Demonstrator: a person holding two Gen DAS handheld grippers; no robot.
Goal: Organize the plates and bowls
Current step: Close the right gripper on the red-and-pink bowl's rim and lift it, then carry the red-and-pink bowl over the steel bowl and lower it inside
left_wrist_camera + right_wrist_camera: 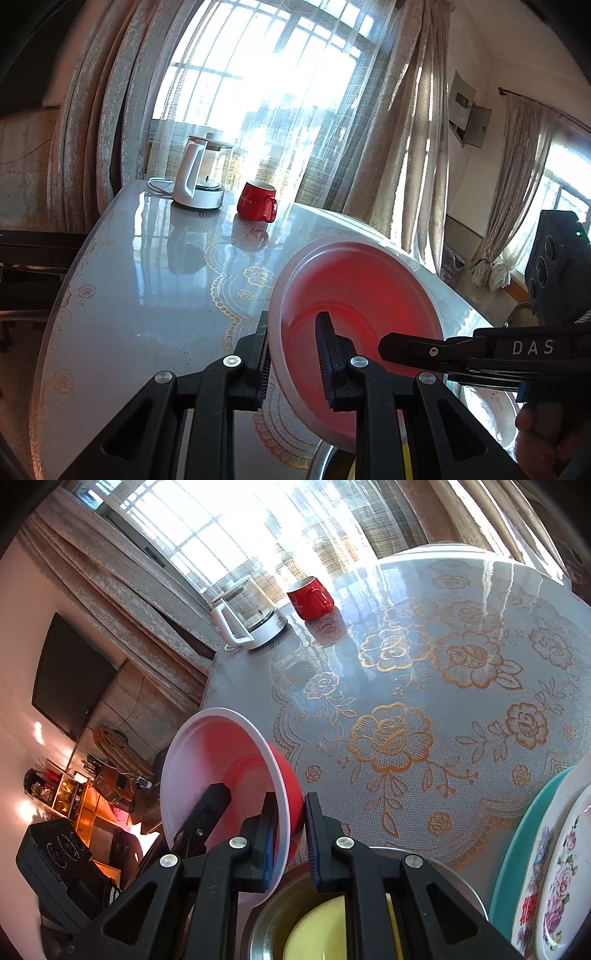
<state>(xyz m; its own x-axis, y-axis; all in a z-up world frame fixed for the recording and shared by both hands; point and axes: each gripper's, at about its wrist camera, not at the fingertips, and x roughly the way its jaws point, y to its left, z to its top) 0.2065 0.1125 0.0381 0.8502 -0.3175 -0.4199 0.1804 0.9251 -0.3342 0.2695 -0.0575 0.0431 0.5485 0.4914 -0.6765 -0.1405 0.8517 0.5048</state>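
Red bowl (pixel 354 314) held off the table (pixel 140 280) and tilted on edge, L gripper (pixel 291 354) and R gripper (pixel 290 842) each clamped on opposite rim sides, prob. to carry it level-handed over the steel bowl (pixel 273 904) w/ yellow dish (pixel 317 930) below for nesting.

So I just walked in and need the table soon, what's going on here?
A person is sorting dishes with two handheld grippers. Both the left gripper and the right gripper are clamped on opposite rims of a red bowl, held tilted above the table. Below sits a metal bowl with a yellow dish inside; floral plates are stacked at the right. A red mug and kettle stand at the far side.
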